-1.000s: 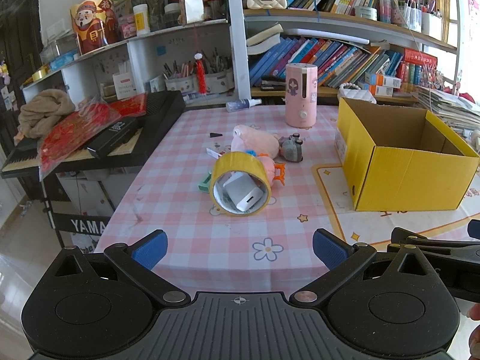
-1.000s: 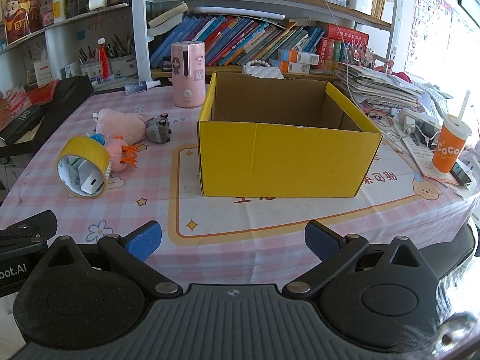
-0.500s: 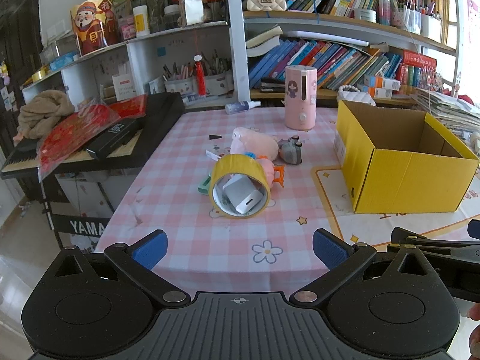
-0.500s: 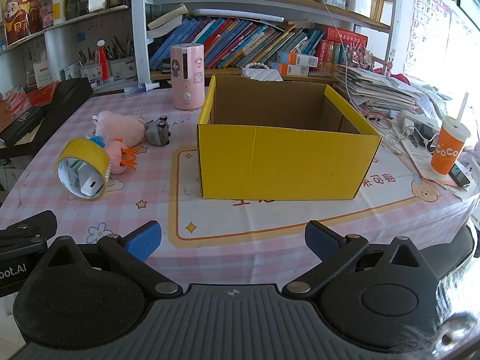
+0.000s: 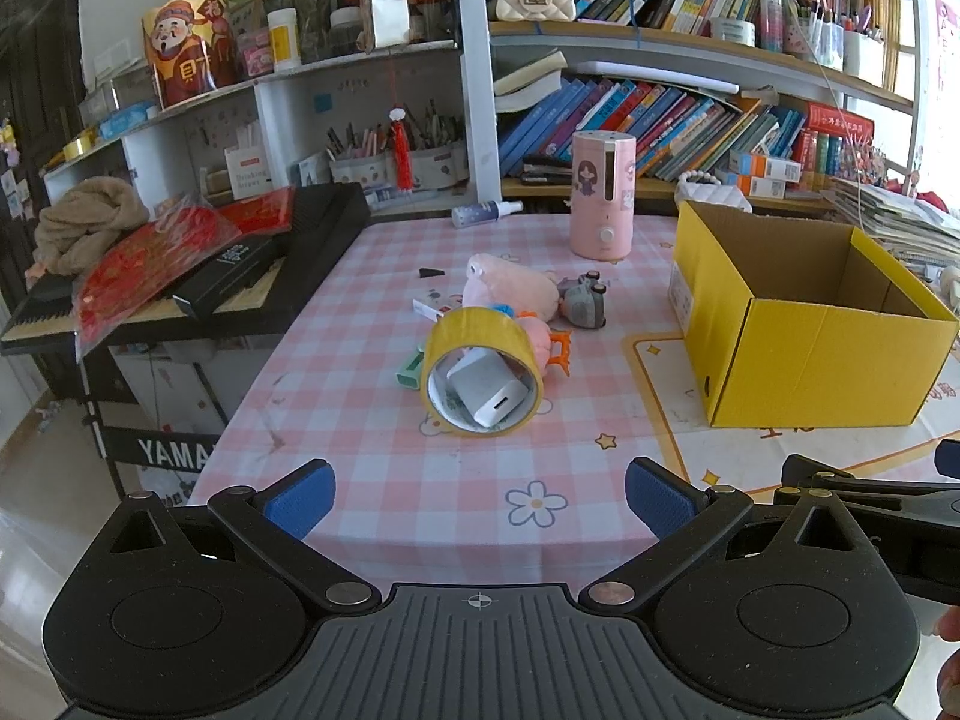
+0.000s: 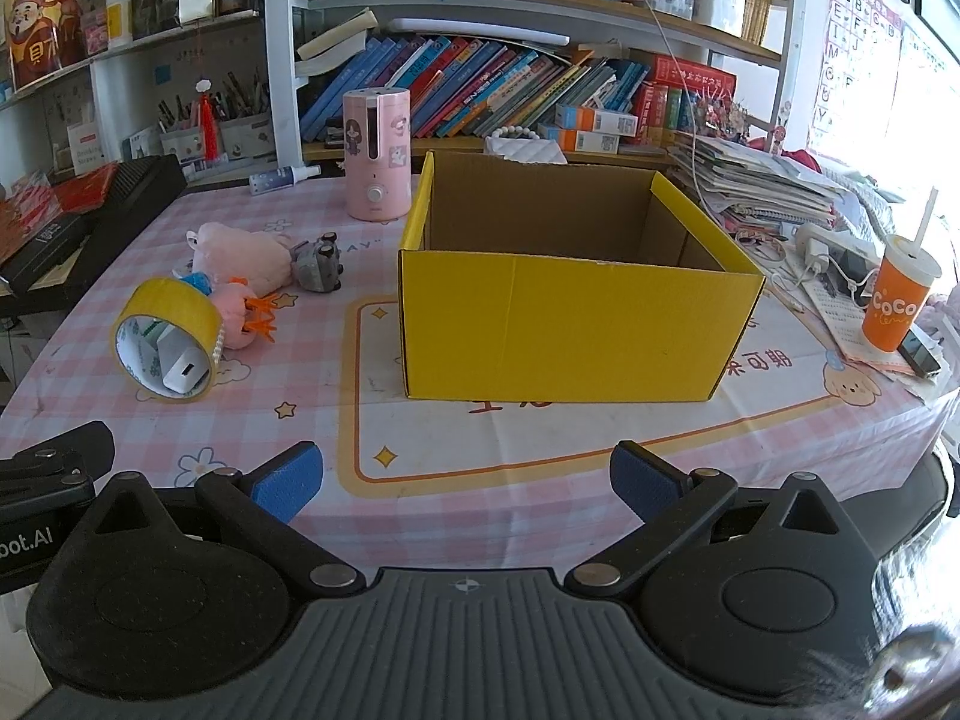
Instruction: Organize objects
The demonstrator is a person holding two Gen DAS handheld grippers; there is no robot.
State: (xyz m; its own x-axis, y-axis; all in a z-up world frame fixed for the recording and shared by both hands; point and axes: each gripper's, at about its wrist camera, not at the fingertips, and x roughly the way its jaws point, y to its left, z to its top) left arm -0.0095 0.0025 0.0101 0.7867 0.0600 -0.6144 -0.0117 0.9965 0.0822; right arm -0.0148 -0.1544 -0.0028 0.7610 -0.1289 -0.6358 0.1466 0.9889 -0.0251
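One pink-checked tablecloth [image 5: 372, 468] before crowded bookshelves [image 5: 690, 102].

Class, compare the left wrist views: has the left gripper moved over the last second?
Yes, slightly. The left gripper has drawn back from the table: the tape roll and yellow box look slightly smaller and farther than before.

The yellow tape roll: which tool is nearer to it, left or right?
Left. The left tool points straight at the yellow tape roll; the right tool faces the yellow box, with the roll off to its left.
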